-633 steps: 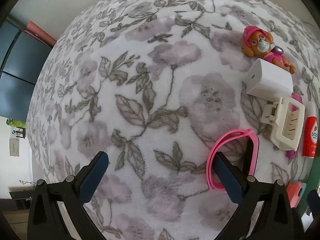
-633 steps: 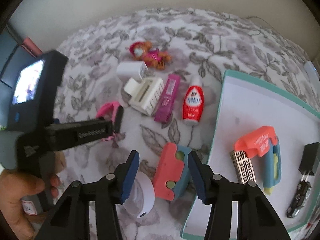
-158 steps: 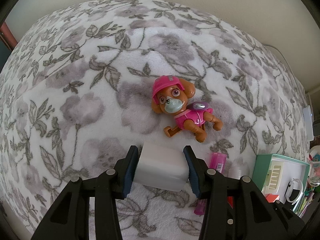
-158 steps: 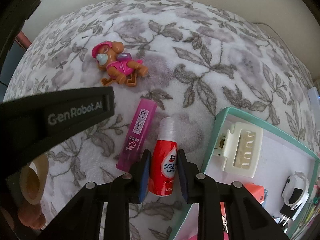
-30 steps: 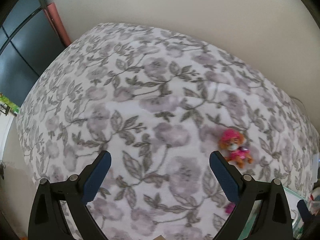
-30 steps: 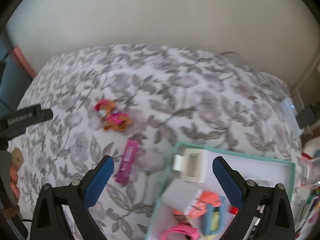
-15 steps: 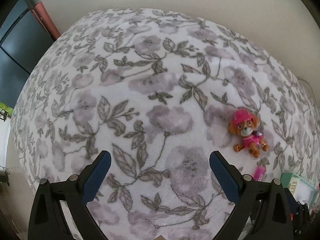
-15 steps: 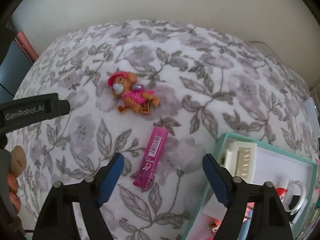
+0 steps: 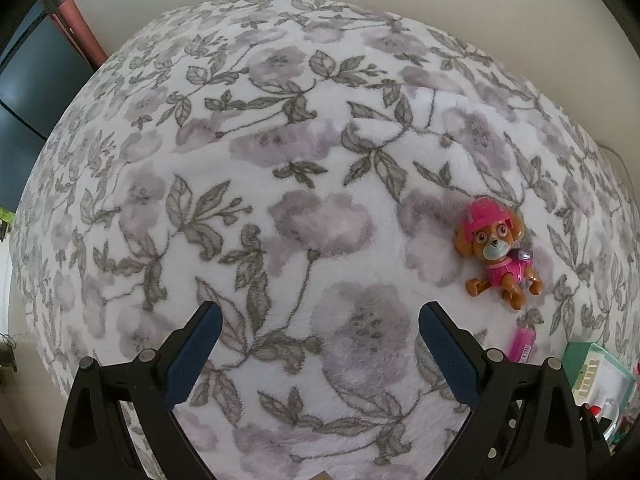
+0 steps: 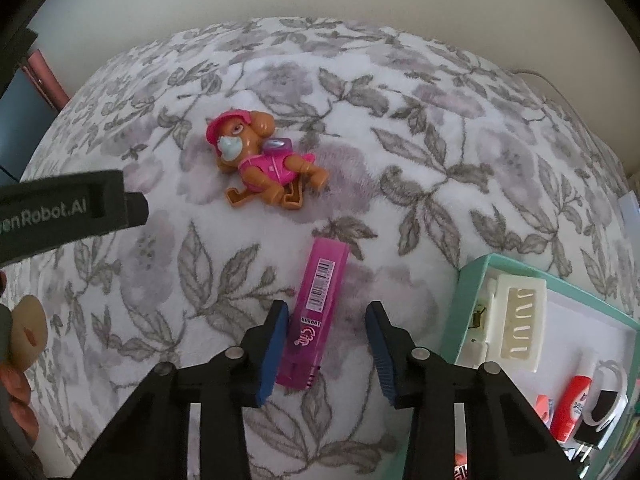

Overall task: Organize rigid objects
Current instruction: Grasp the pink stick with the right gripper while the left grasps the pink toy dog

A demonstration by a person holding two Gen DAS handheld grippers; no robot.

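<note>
A flat pink case (image 10: 316, 312) with a barcode lies on the flowered blanket, its near end between the fingers of my right gripper (image 10: 327, 314). Those jaws are closing; the left pad is close beside the case and a gap shows on the right. A toy dog (image 10: 260, 160) in a pink helmet lies further back to the left. My left gripper (image 9: 318, 316) hangs open over bare blanket, with the toy dog (image 9: 496, 256) to its right and the pink case (image 9: 523, 343) only partly showing behind its right finger.
A teal-rimmed box (image 10: 472, 280) at the right holds a cream clip, a red bottle and other small items; its corner (image 9: 580, 350) shows in the left wrist view. The left gripper's black body (image 10: 68, 208) and a hand (image 10: 16, 380) fill the left edge.
Both grippers have come down closer to the blanket. The right jaws have narrowed from wide open around the pink case, which now sits between them. The left jaws stay wide.
</note>
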